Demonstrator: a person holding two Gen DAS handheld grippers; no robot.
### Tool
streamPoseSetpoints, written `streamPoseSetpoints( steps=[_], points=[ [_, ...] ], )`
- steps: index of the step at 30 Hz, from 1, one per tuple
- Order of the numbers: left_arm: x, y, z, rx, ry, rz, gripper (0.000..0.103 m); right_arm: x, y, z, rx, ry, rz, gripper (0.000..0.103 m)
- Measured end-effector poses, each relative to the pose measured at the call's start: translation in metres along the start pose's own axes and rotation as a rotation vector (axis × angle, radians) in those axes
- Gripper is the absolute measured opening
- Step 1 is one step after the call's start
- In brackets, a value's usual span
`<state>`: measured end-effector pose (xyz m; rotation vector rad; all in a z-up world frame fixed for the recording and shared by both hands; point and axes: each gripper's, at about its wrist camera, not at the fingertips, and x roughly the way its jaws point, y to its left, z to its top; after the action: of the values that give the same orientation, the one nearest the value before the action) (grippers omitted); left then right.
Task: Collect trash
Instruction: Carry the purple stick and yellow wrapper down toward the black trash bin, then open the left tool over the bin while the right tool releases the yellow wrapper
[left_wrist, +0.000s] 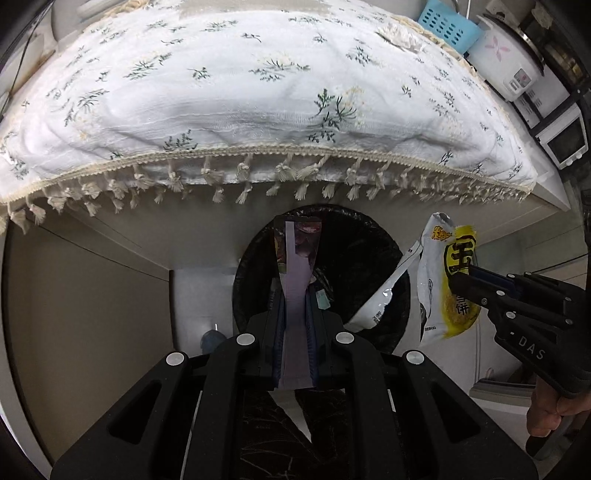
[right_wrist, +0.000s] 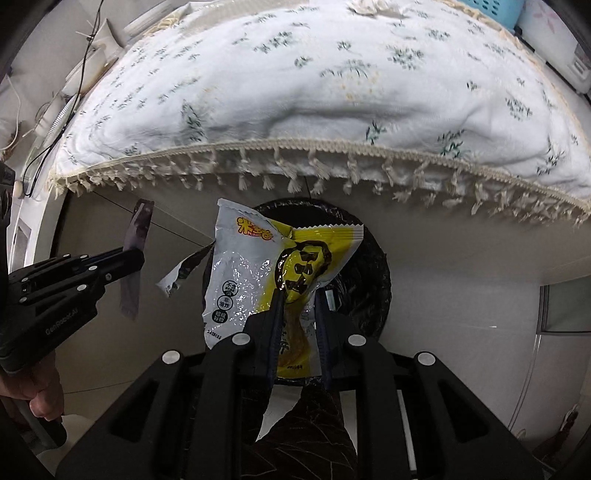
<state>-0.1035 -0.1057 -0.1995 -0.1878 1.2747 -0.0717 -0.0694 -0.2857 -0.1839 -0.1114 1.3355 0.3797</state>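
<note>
My left gripper (left_wrist: 295, 291) is shut on a flat purple wrapper (left_wrist: 295, 258) and holds it upright over the black-lined trash bin (left_wrist: 365, 266) below the table edge. My right gripper (right_wrist: 300, 295) is shut on a white and yellow snack bag (right_wrist: 251, 266), held above the same bin (right_wrist: 369, 266). In the left wrist view the right gripper (left_wrist: 461, 275) comes in from the right with the snack bag (left_wrist: 439, 280) at the bin's right rim. In the right wrist view the left gripper (right_wrist: 140, 258) is at the left with the purple wrapper (right_wrist: 138, 229).
A table with a white floral cloth with tassels (left_wrist: 258, 92) overhangs the bin. A blue basket (left_wrist: 447, 26), a rice cooker (left_wrist: 506, 55) and a small oven (left_wrist: 565, 140) stand at the back right. Cables (right_wrist: 55, 122) lie at the table's left.
</note>
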Motion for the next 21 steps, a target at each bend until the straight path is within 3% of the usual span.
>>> streamPoseSetpoints(
  steps=[6, 12, 21],
  points=[
    [0.029, -0.005, 0.000, 0.047, 0.017, 0.009, 0.010, 0.023, -0.008, -0.005, 0.020, 0.017, -0.014, 0.016],
    [0.053, -0.013, 0.000, 0.054, 0.053, -0.029, 0.010, 0.037, -0.022, -0.012, 0.052, 0.043, -0.026, 0.016],
    [0.082, -0.034, -0.004, 0.101, 0.081, -0.044, 0.010, 0.038, -0.049, -0.029, 0.100, 0.065, -0.054, 0.017]
  ],
)
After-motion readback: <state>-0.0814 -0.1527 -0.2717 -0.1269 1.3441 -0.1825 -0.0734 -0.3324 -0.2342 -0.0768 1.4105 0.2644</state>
